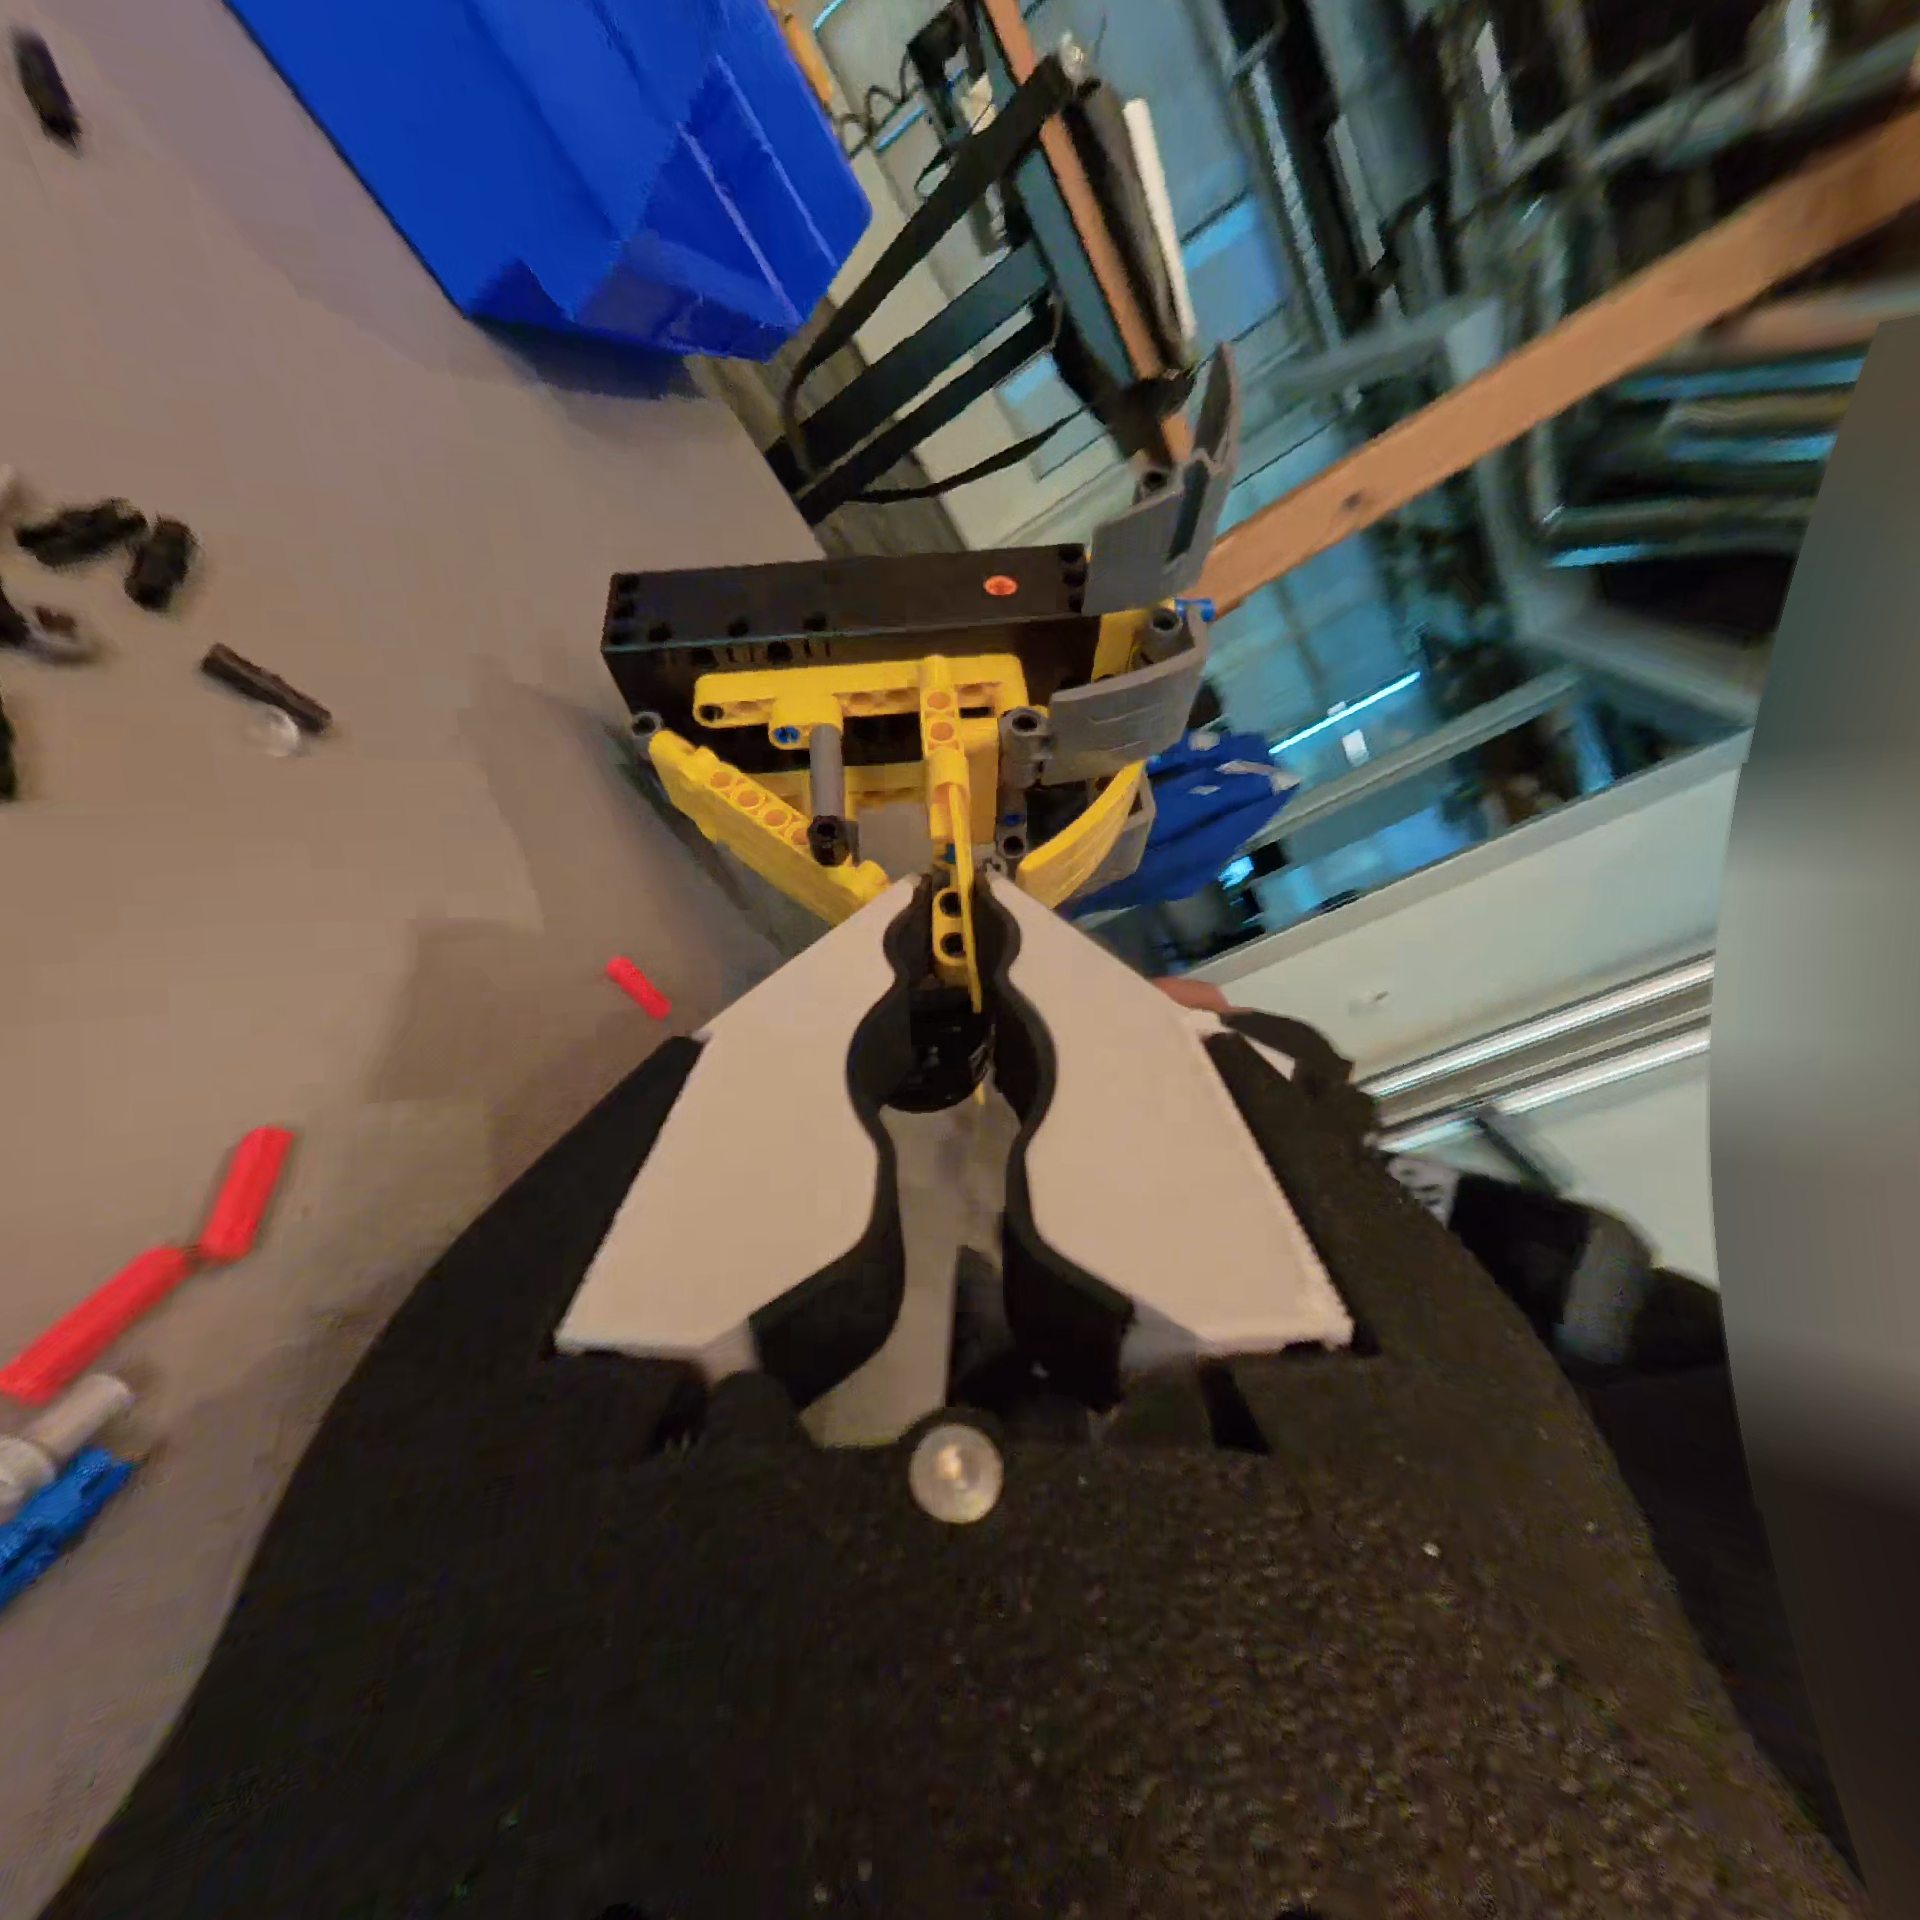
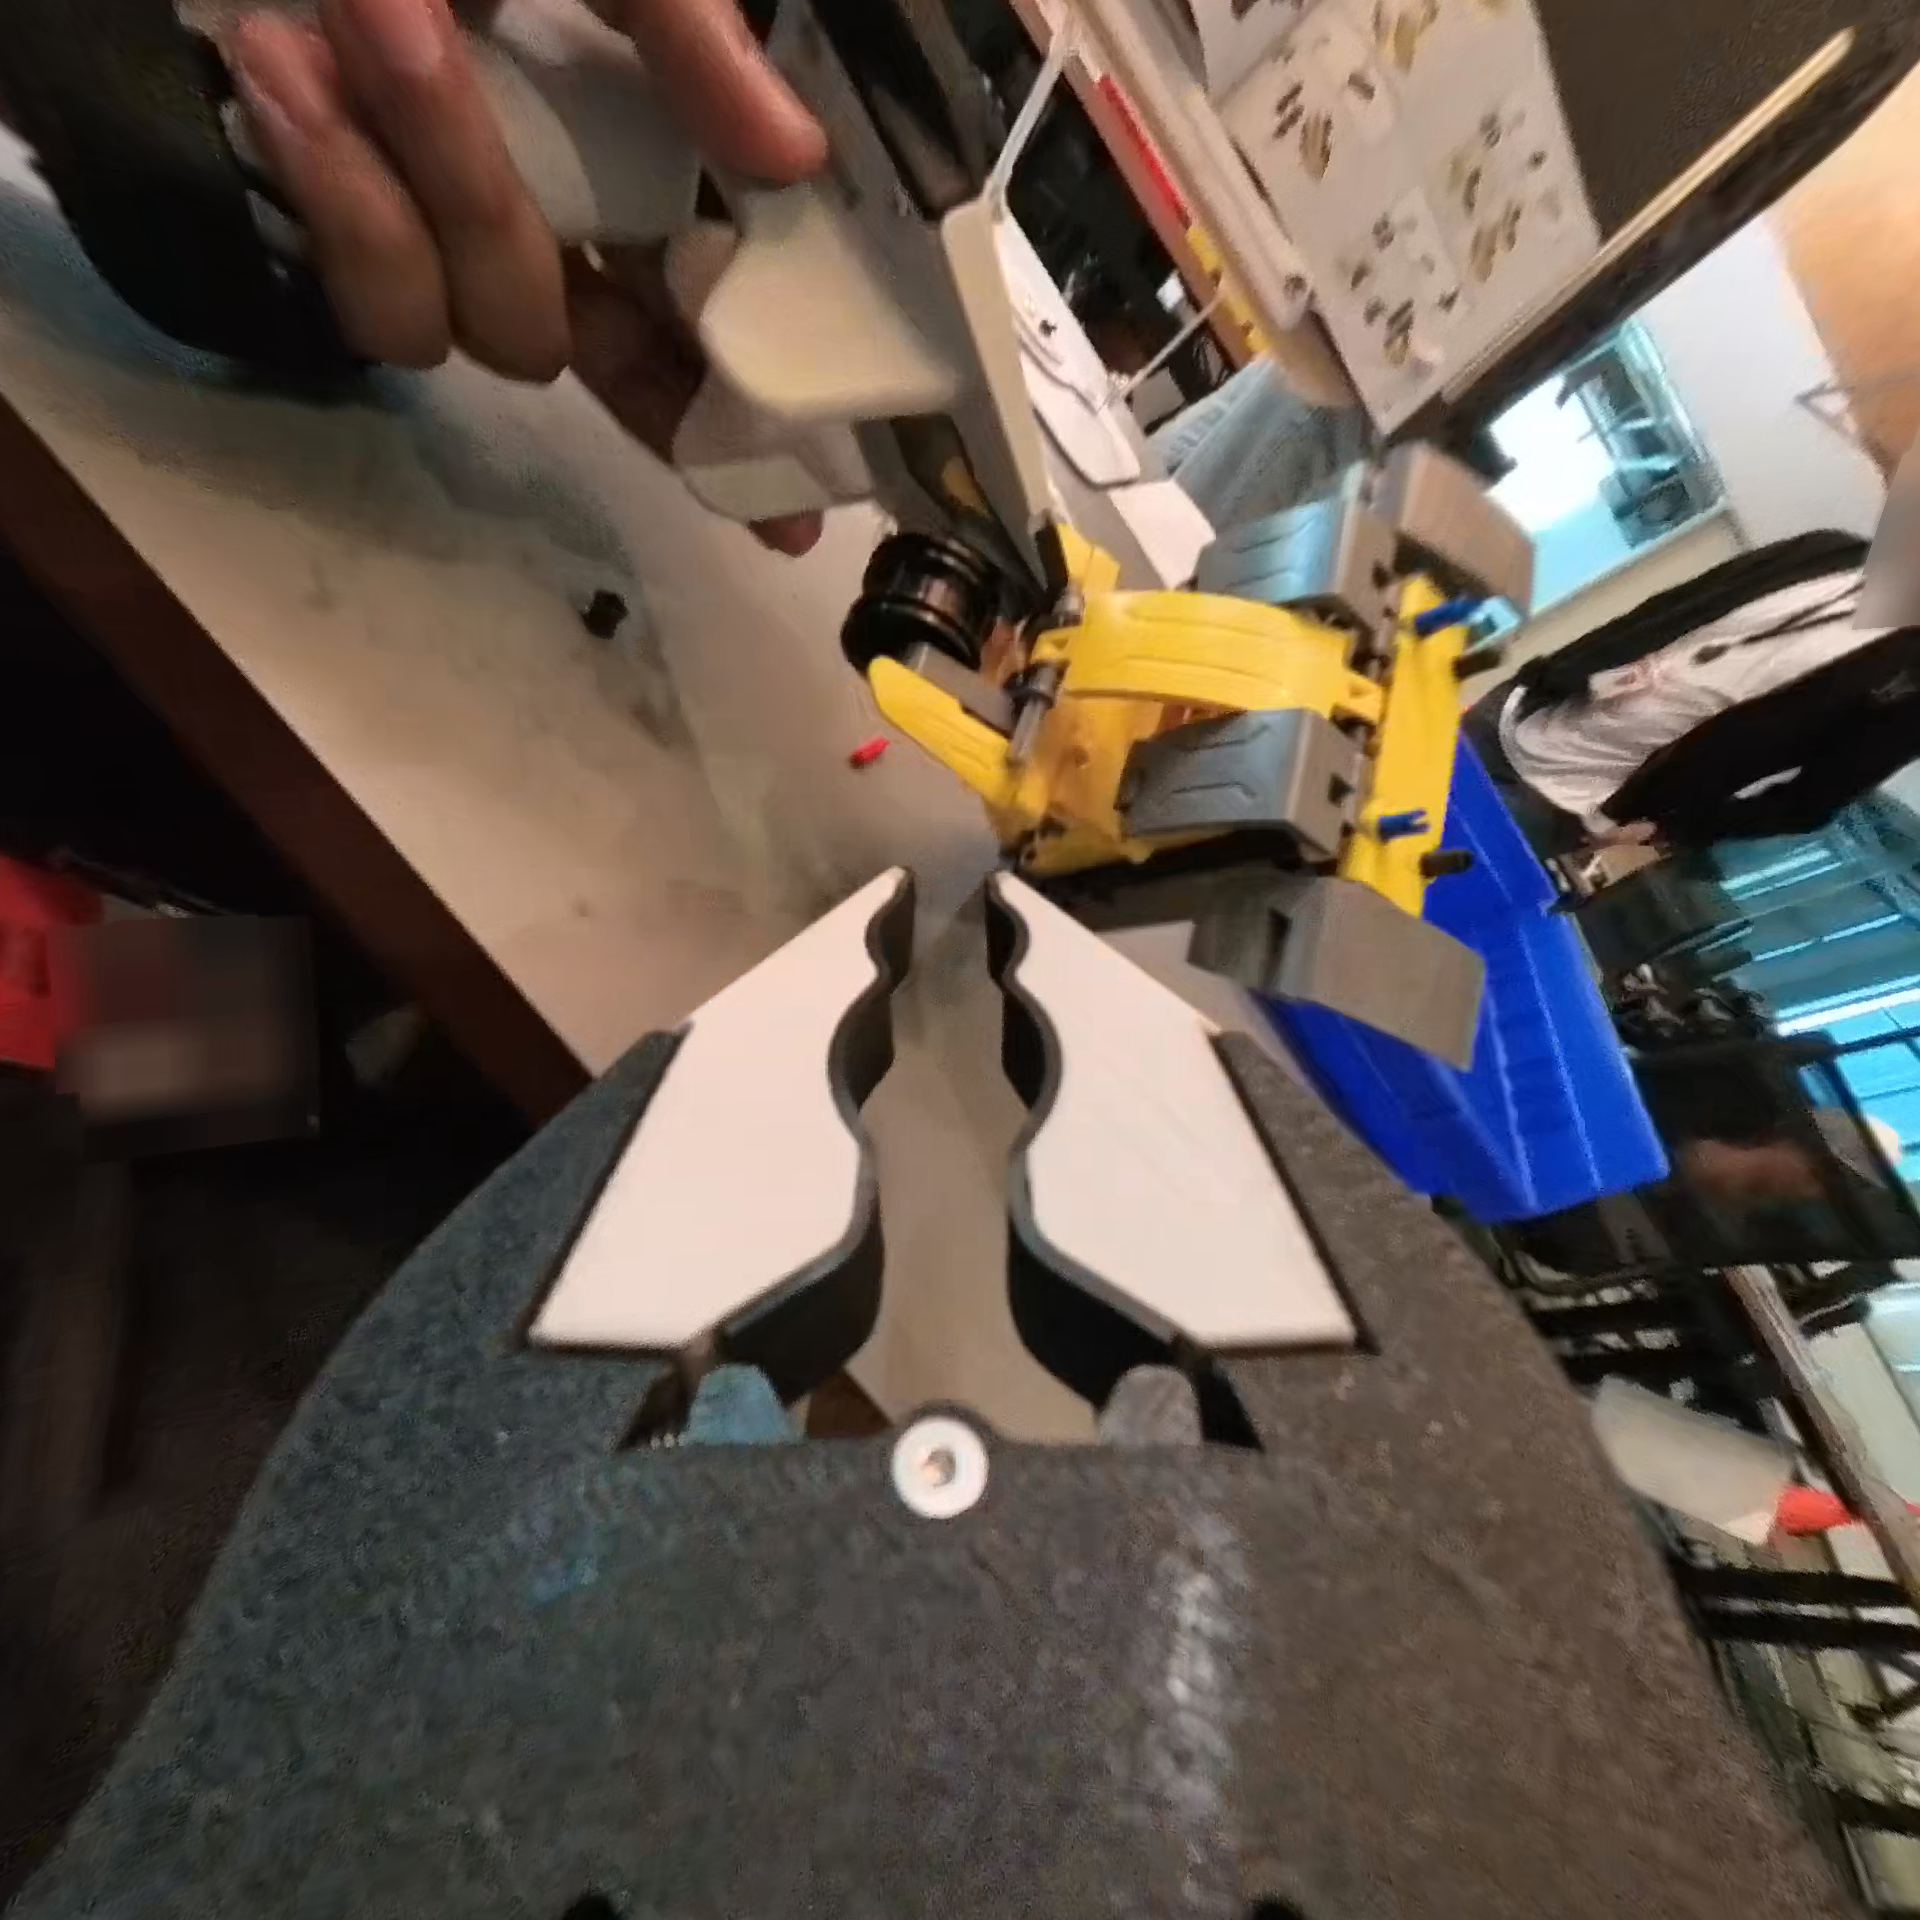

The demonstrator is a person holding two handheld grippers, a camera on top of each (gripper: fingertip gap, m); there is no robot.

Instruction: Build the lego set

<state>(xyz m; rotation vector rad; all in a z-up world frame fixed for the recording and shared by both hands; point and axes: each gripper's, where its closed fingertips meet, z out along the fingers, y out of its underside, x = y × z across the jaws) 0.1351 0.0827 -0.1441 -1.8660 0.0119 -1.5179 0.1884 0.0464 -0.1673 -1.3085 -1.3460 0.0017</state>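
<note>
left wrist view: my left gripper (image 1: 954, 894) is clamped on a thin yellow beam (image 1: 954, 925) of the model (image 1: 894, 727); jaws nearly together, beam pinched at the tips. model sits straight ahead of my fingers, lifted off the table (image 1: 312, 831). black block on its far side, grey panels (image 1: 1153, 623) to the right. a black wheel (image 1: 925, 1049) shows in the gap behind the tips. left of me on the table: red pin (image 1: 638, 987), red bars (image 1: 156, 1268), black bits (image 1: 114, 540). blue bin (image 1: 582, 156) far ahead to the left.

right wrist view: my right gripper (image 2: 948, 888) holds nothing; jaws a narrow gap apart, table (image 2: 499, 665) showing between them. model (image 2: 1174, 727) just ahead and to the right of my tips, near but apart. left gripper (image 2: 1039, 551) comes in from upper left, pinching the model's near end; a hand (image 2: 436, 177) grips it. blue bin (image 2: 1455, 1039) to the right, behind the model. small red pin (image 2: 868, 750) ahead on the table.
</note>
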